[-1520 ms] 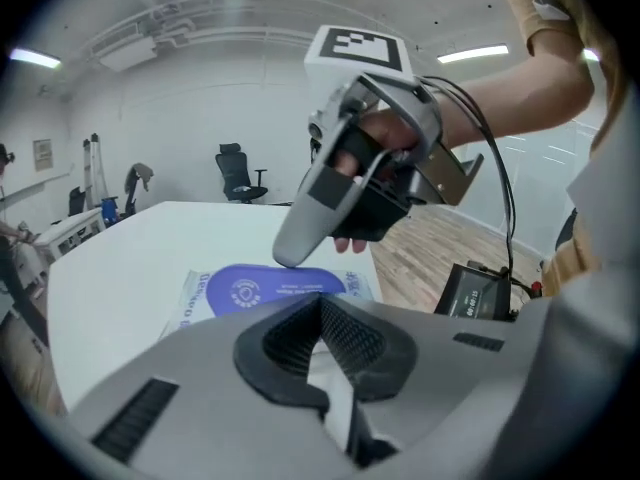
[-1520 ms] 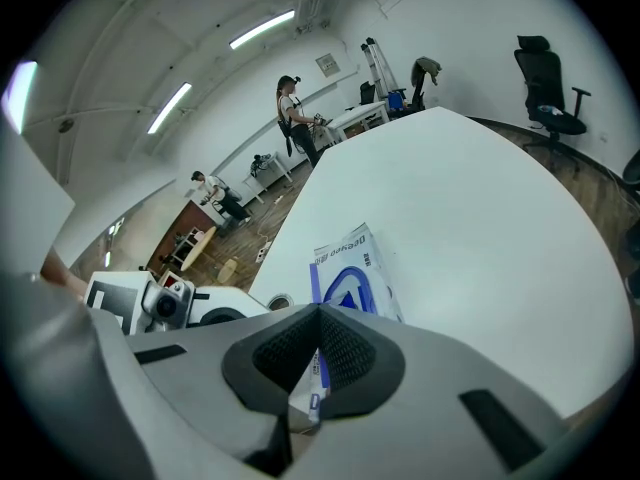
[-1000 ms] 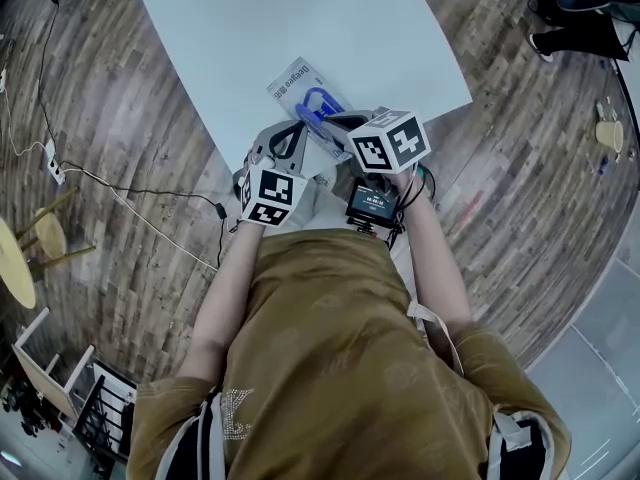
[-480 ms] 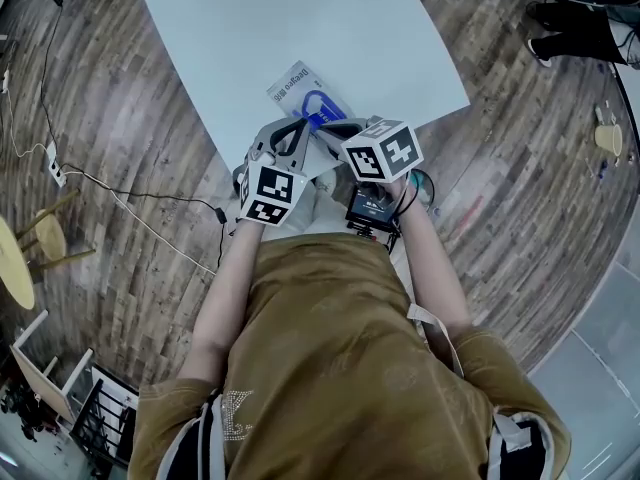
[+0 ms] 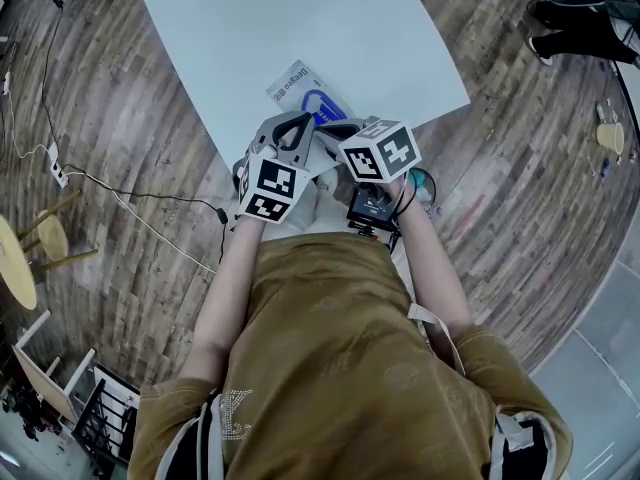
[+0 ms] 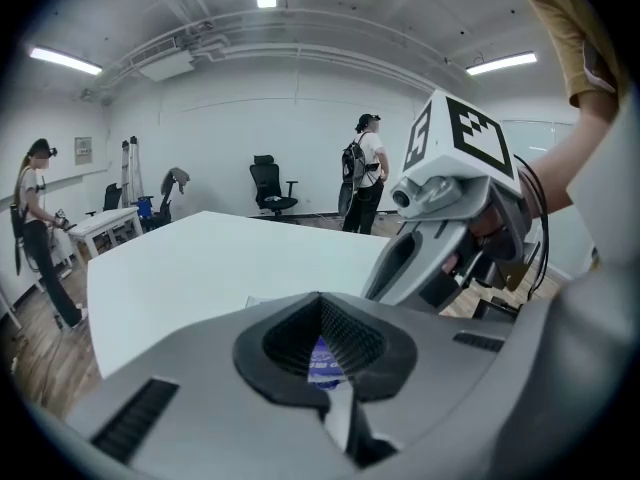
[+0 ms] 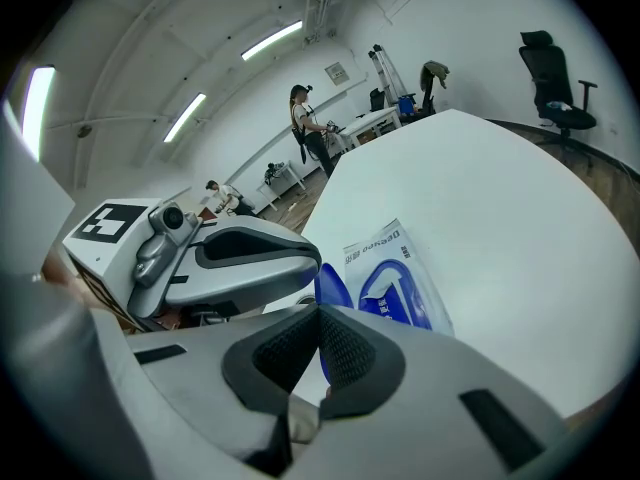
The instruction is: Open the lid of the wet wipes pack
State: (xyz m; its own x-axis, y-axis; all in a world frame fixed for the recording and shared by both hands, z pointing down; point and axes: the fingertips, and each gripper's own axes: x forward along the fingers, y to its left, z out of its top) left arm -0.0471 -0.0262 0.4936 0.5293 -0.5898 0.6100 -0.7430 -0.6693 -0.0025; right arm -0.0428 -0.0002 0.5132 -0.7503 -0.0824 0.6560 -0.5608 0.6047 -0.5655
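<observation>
The wet wipes pack point(image 5: 298, 86), white with a blue lid outline, lies on the white table point(image 5: 300, 18) near its front edge. It also shows in the right gripper view point(image 7: 405, 268). Its blue oval lid flap point(image 7: 332, 286) stands lifted off the pack, just under the tip of my left gripper point(image 7: 308, 266). The left gripper point(image 5: 303, 120) is shut, and blue and white print shows between its pads point(image 6: 322, 353). My right gripper point(image 5: 326, 133) is shut at the pack's near end. Blue shows in the gap between its pads point(image 7: 321, 353). I cannot see whether they pinch anything.
The table's front edge point(image 5: 240, 153) lies right under both grippers. A black cable point(image 5: 140, 193) and stools point(image 5: 45, 238) are on the wood floor at the left. People point(image 6: 365, 168) and an office chair point(image 6: 272, 183) stand far behind the table.
My left gripper has risen a little at the pack's near end. The right gripper's marker cube has shifted slightly left, and the pack lies where it was.
</observation>
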